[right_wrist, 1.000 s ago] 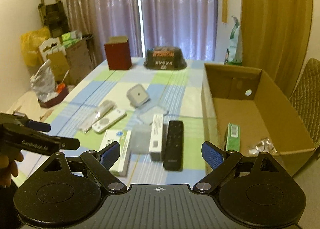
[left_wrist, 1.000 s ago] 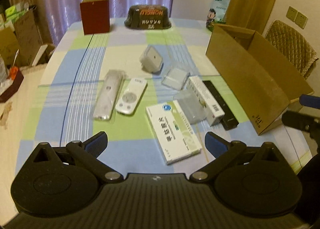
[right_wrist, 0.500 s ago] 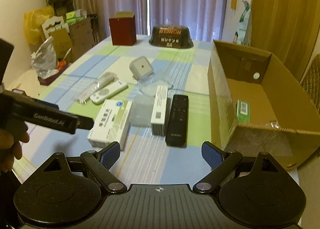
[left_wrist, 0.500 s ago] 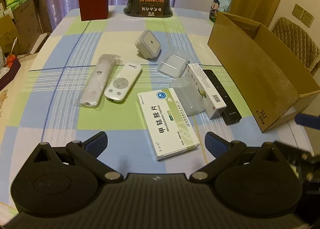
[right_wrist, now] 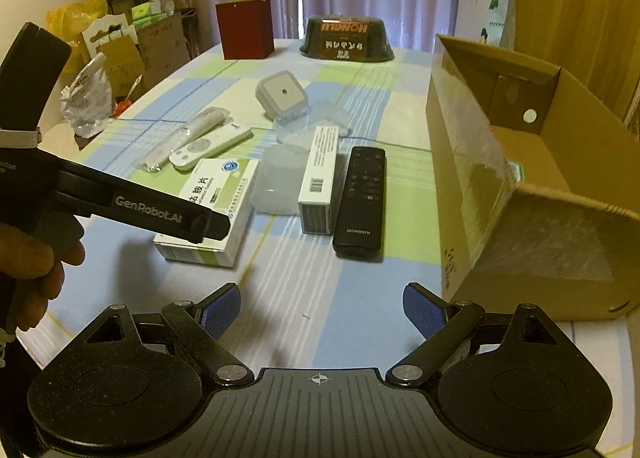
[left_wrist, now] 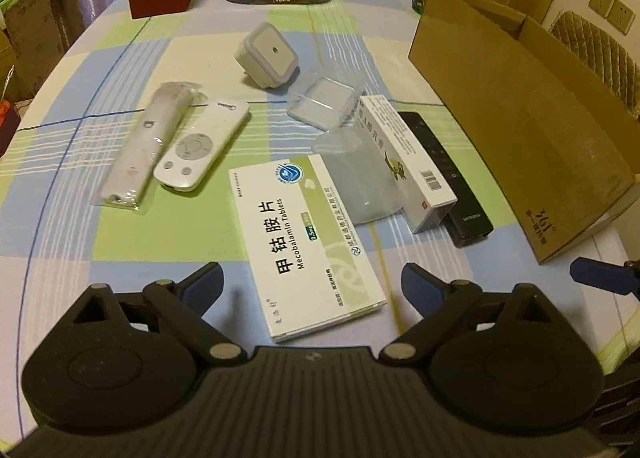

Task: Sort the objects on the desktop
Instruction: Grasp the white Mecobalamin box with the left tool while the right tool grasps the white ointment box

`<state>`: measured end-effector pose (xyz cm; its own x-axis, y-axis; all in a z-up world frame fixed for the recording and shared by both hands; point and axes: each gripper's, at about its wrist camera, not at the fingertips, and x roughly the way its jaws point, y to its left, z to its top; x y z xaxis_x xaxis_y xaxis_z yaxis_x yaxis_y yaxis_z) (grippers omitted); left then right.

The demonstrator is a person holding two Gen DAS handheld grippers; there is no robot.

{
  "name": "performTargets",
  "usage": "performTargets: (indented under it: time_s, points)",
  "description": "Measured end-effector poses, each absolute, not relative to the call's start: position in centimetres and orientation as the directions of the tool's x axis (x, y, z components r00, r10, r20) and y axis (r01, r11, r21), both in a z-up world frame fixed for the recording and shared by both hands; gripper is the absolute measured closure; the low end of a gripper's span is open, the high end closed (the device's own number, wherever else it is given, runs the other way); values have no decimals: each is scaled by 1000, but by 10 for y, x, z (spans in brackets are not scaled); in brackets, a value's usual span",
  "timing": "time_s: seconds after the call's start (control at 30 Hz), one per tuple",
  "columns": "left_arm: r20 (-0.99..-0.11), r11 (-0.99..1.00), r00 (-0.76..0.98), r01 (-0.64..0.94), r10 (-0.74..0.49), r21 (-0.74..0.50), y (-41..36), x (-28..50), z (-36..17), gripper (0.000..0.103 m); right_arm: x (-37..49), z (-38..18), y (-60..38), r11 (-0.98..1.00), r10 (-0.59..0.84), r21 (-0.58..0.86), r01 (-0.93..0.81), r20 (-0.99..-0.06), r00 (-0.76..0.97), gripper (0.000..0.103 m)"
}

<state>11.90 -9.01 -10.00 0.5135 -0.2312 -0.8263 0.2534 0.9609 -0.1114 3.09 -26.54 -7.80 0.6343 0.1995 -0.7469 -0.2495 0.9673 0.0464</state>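
Jaws of the left gripper (left_wrist: 312,282) stand apart and empty, low over the desk's (left_wrist: 60,242) near edge, with the Mecobalamin tablet box (left_wrist: 306,234) lying flat straight ahead of them; its near end sits between the two blue pads. Its long axis runs away from the near edge, tilted slightly leftward at the far end, so the jaws would close across its short width. Further left lie a bagged white remote (left_wrist: 144,150) and a bare white remote (left_wrist: 202,152), side by side. Right of the tablet box come a clear plastic case (left_wrist: 360,182), a narrow white carton (left_wrist: 408,166) and a black Skyworth remote (right_wrist: 360,198), all lengthwise too. Jaws of the right gripper (right_wrist: 322,312) are also apart, holding nothing; the black remote is nearest them. An open cardboard box (right_wrist: 540,218) stands along the right edge.
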Motion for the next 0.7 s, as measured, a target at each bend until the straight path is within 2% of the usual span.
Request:
performTargets:
  time_s: [0.1,0.17,0.23,0.4,0.57,0.7]
  points:
    - [-833,961,504,256,-227,-107,-95,124,-108,15,35,-81,-265,967,201,49,-250,-747,633,12]
    - [-836,961,501,256,-224,-104,-97,126,-112,24,37,-83,-265,967,203,50,-250,-747,633,12]
    - [-838,961,499,257,-221,-101,-98,129,-115,27,39,-84,-264,967,204,52,-251,-748,632,12]
    - [-837,959,499,266,-225,-99,-94,132,-115,28,43,-87,-260,964,207,47,-261,-750,628,12]
    - [-839,957,499,277,-217,-82,-79,129,-109,34,47,-89,-256,963,204,38,-267,-752,627,12]
    - [-849,963,498,267,-175,-41,-60,121,-106,36,52,-90,-249,958,210,32,-283,-751,625,12]
